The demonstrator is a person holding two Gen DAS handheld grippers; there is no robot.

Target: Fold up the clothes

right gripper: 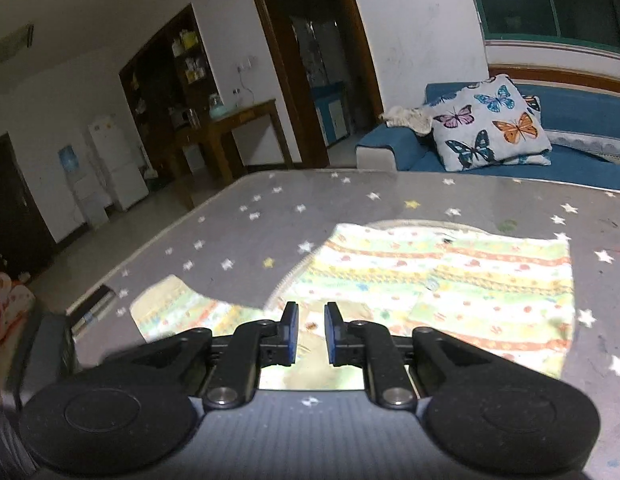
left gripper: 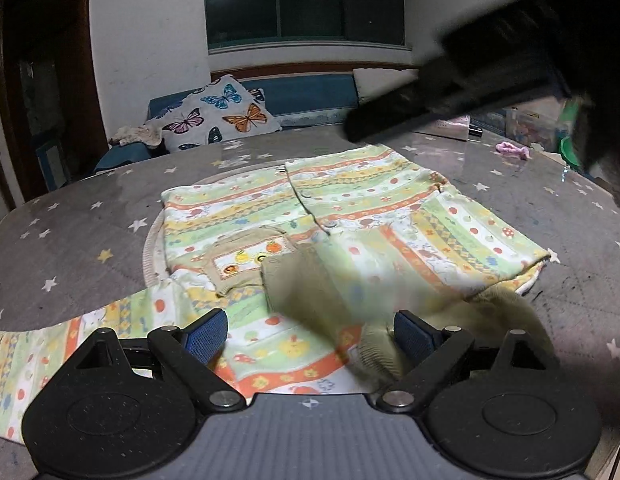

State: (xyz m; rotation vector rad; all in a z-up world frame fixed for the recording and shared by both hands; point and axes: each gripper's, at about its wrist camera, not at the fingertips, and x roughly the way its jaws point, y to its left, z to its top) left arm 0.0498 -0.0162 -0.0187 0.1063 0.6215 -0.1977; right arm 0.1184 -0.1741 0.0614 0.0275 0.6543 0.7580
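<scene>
Both grippers gaping: left gripper over garment (blurred cuff).

Left claw and right claw, black linkage arms, blue textured pads, silver pivot screws, ribbed grey housing

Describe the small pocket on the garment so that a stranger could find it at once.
Start at the grey star-patterned table, then the striped green, yellow and orange garment spread on it. Near its middle sits the pocket: the only patch edged in tan, with a row of little fruit pictures.
</scene>
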